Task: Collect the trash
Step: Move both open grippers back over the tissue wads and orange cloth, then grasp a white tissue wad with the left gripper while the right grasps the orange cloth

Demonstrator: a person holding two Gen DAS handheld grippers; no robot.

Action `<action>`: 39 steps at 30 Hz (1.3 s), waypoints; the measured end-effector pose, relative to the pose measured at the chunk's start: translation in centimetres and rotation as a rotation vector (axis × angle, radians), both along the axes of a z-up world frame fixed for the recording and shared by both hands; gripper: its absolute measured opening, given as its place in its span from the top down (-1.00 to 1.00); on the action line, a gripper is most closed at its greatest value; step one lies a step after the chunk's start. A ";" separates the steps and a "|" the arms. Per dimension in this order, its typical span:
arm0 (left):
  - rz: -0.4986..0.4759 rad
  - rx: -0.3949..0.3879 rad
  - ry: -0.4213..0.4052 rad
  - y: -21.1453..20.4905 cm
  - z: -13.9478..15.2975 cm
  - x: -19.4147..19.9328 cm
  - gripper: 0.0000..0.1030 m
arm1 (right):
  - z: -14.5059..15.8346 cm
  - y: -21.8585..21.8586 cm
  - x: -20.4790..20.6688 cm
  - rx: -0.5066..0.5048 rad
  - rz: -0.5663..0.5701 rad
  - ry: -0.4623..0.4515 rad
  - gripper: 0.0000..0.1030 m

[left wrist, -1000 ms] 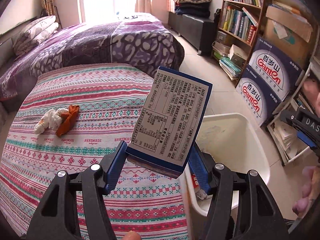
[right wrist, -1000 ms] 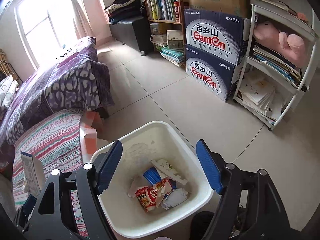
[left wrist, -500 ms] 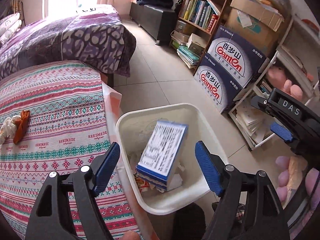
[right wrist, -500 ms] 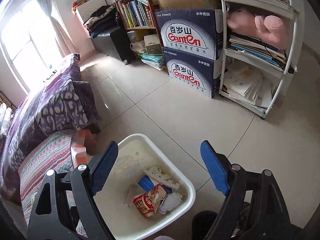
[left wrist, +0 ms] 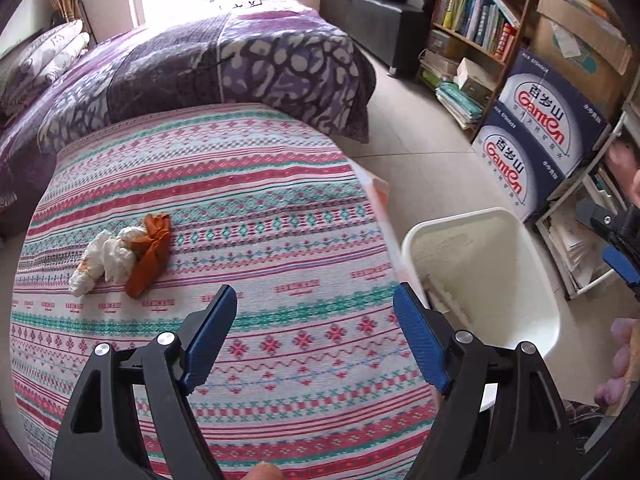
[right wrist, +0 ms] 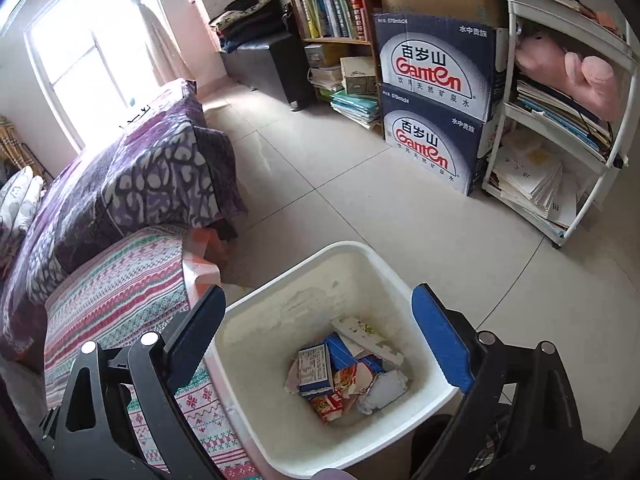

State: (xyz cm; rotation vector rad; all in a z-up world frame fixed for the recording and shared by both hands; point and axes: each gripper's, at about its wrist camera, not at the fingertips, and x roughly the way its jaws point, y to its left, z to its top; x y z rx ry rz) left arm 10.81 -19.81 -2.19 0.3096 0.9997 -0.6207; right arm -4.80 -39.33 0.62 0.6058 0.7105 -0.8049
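A crumpled white tissue [left wrist: 105, 261] and an orange scrap [left wrist: 151, 252] lie together on the striped cloth-covered surface [left wrist: 256, 184], to the left. My left gripper [left wrist: 316, 320] is open and empty above that cloth, right of the scraps. The white bin [left wrist: 532, 280] stands on the floor to its right. My right gripper [right wrist: 320, 320] is open and empty above the bin [right wrist: 400, 264]. Inside lie a blue-edged box [right wrist: 314, 370], wrappers [right wrist: 340, 392] and paper.
A bed with a purple patterned blanket [left wrist: 224, 56] lies beyond the cloth. Bookshelves [right wrist: 332, 8], stacked Ganten cartons [right wrist: 434, 92] and a white rack [right wrist: 560, 128] line the far side of the tiled floor [right wrist: 360, 200].
My left gripper let go of the blue-edged box, which dropped into the bin. The left gripper then swung back left over the cloth. The right gripper stayed over the bin.
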 end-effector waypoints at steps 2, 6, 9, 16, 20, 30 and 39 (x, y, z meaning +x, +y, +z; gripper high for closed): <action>0.009 0.050 -0.003 1.5 -0.7 1.5 -0.54 | -0.3 1.0 1.2 0.008 0.033 0.014 -0.78; 0.022 0.202 -0.005 4.9 -2.7 5.2 -0.58 | -1.0 3.2 3.7 0.004 0.101 0.050 -0.79; 0.047 0.325 0.038 8.0 -4.7 8.4 -0.58 | -1.7 4.7 5.4 -0.002 0.144 0.075 -0.80; 0.136 0.393 0.050 14.5 -7.0 13.8 -0.58 | -3.5 7.9 8.8 -0.012 0.235 0.143 -0.80; 0.106 0.383 -0.014 14.6 -7.0 15.3 -0.58 | -4.5 9.5 10.5 0.002 0.295 0.156 -0.80; -0.004 0.200 -0.004 14.6 -7.6 17.4 0.14 | -6.9 14.8 15.5 0.084 0.443 0.125 -0.80; 0.012 0.121 -0.011 17.9 -7.3 17.1 0.22 | -9.3 20.7 21.2 0.170 0.311 0.045 -0.79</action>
